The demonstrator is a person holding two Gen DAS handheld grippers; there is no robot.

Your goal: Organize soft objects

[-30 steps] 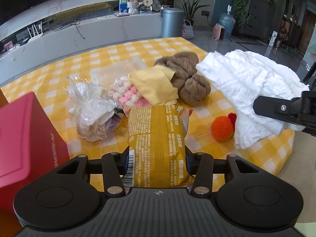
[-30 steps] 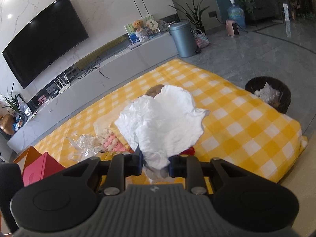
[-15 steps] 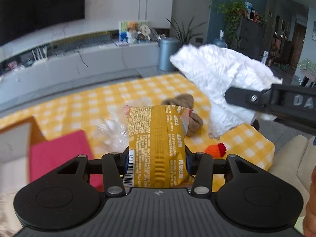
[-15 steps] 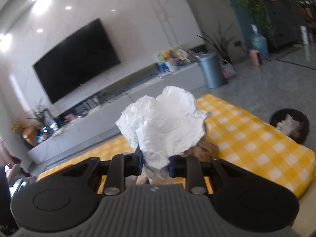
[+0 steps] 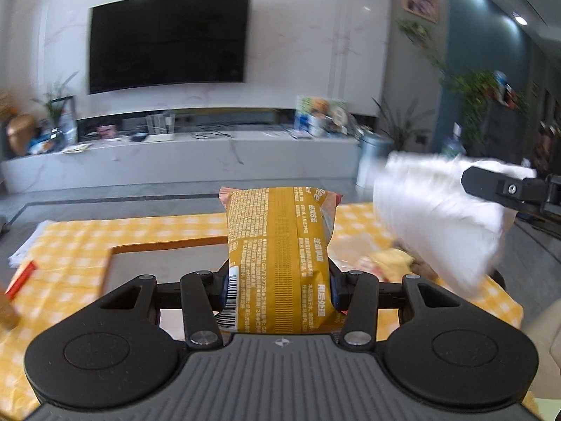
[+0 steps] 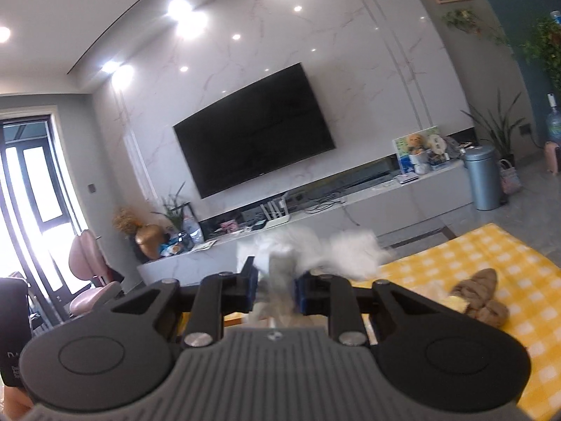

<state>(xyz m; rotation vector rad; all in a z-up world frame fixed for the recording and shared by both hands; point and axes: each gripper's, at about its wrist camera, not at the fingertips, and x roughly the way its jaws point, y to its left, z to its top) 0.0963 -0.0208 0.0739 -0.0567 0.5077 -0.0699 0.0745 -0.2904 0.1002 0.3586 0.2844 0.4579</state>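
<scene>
Between the two fingers of my left hand-held gripper (image 5: 278, 289) I hold the yellow snack packet (image 5: 278, 256), which stands upright, and the jaws press on its lower part from both sides. Behind it, at about 11 o'clock, I see the open box (image 5: 168, 245) with its brown edge on the yellow checked cloth (image 5: 70, 245). At 3 o'clock in this view the white cloth (image 5: 438, 217) hangs in the air from my right hand-held gripper (image 6: 275, 289). In the right wrist view its jaws are nearly closed on a bunch of this white fabric, which is blurred.

I judge that the task is only partly done: both grippers carry one soft thing each, and neither is put down yet. On the checked cloth, at about 2 o'clock in the left view, other soft things wait, among them a brown knitted piece (image 6: 485, 294) and a small yellow cloth (image 5: 391, 258). I cannot see the bottom of the box.
</scene>
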